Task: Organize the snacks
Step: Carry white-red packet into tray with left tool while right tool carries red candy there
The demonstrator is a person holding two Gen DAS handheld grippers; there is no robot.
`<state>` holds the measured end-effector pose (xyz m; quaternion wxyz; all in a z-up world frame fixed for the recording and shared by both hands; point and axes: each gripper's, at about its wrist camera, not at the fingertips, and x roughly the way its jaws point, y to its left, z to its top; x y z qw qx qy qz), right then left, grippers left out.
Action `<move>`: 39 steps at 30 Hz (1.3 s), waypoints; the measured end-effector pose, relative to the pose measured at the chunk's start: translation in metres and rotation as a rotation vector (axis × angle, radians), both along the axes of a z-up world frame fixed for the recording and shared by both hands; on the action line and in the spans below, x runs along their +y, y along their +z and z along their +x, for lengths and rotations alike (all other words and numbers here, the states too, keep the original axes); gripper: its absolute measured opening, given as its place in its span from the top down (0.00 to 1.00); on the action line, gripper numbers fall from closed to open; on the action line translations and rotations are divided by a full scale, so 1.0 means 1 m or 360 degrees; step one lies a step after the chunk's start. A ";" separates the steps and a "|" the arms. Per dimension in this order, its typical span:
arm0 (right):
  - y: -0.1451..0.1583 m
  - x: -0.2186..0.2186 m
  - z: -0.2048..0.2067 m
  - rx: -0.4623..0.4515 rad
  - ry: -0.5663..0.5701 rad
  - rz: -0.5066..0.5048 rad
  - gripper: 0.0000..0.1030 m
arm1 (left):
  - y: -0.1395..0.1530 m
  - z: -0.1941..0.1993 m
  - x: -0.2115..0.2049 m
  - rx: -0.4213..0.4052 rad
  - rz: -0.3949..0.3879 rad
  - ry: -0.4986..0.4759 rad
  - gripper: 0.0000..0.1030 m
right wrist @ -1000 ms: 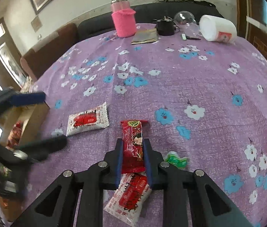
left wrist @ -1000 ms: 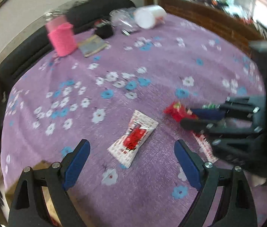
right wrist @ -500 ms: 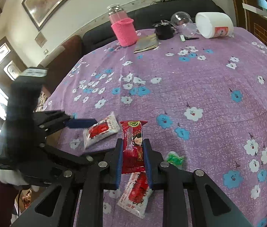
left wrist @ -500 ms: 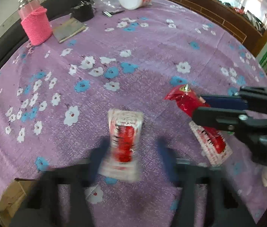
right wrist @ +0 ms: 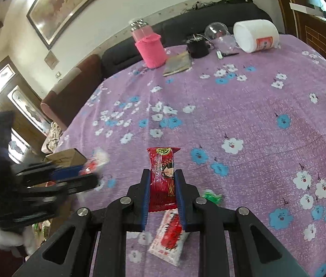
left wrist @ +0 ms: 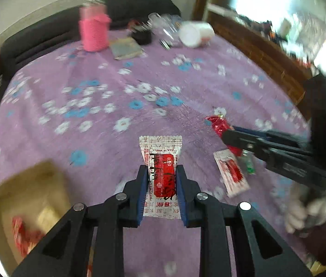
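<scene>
Your left gripper (left wrist: 161, 180) pinches the white-and-red packet (left wrist: 162, 173) at lower centre; your right gripper (right wrist: 163, 184) clamps the red snack bar (right wrist: 163, 177), another packet (right wrist: 170, 237) lying below.

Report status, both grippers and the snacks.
Left gripper shut on white-and-red packet. Right gripper shut on red packet. Another white packet and green candy on purple cloth. Cardboard box left, path unobstructed.

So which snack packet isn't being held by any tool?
The white-and-red packet lying on the purple cloth. The left tool and right tool each grip another packet.
</scene>
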<state>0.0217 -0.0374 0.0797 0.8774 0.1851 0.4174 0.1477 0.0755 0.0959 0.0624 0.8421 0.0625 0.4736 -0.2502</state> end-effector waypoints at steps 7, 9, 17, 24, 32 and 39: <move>0.020 0.037 -0.019 -0.0087 0.0160 -0.0020 0.79 | 0.033 -0.079 0.117 -0.0113 -0.0259 0.0456 0.77; 0.026 0.058 -0.028 -0.0100 0.0226 -0.0027 0.79 | 0.033 -0.098 0.147 -0.0126 -0.0307 0.0572 0.77; 0.041 0.159 -0.069 -0.0099 0.0538 -0.0081 0.78 | 0.011 -0.128 0.210 -0.0143 -0.0344 0.0864 0.77; 0.034 0.238 -0.081 -0.0073 0.0731 -0.0208 0.78 | -0.011 -0.136 0.227 -0.0172 -0.0247 0.0992 0.76; 0.014 0.288 -0.050 -0.0029 0.0736 -0.0332 0.77 | -0.017 -0.139 0.243 -0.0209 -0.0305 0.1084 0.46; 0.021 0.281 -0.042 -0.0014 0.0686 -0.0257 0.77 | 0.005 -0.159 0.246 -0.0348 -0.0443 0.1086 0.26</move>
